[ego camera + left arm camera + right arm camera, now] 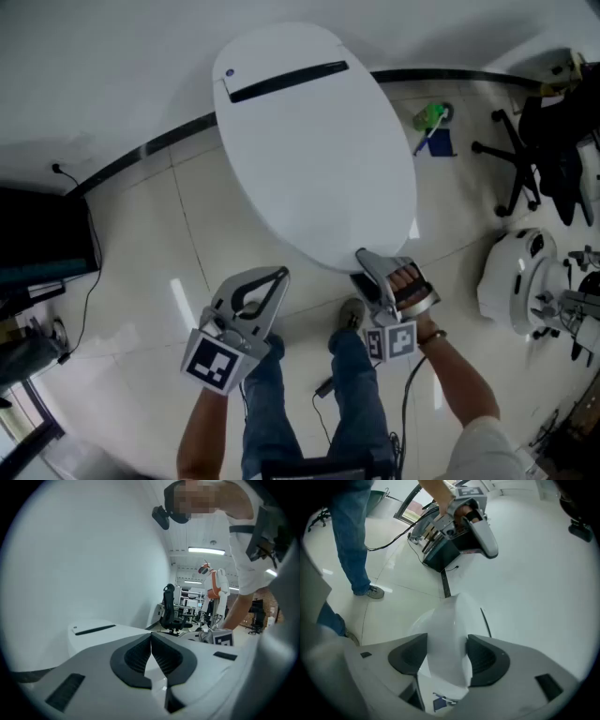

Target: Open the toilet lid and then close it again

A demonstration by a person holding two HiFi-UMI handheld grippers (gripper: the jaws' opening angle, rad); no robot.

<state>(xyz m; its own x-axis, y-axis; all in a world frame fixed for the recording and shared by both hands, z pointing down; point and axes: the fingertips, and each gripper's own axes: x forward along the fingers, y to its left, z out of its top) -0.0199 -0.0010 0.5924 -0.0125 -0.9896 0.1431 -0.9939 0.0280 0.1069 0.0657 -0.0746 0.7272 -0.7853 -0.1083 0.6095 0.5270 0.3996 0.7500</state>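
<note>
— Well, what does the right tool (445, 654) have?
— Its jaws stand partly apart and clamp the front rim of the toilet lid (309, 159), one pad on each face. The lid looks lowered, near level.
— And the left tool (151, 645)?
— Its jaws are pressed together on nothing, and it hangs just off the lid's front edge.

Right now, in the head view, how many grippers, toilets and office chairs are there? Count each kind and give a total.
Grippers: 2 (left gripper, right gripper)
Toilet: 1
Office chair: 1
Total: 4
</note>
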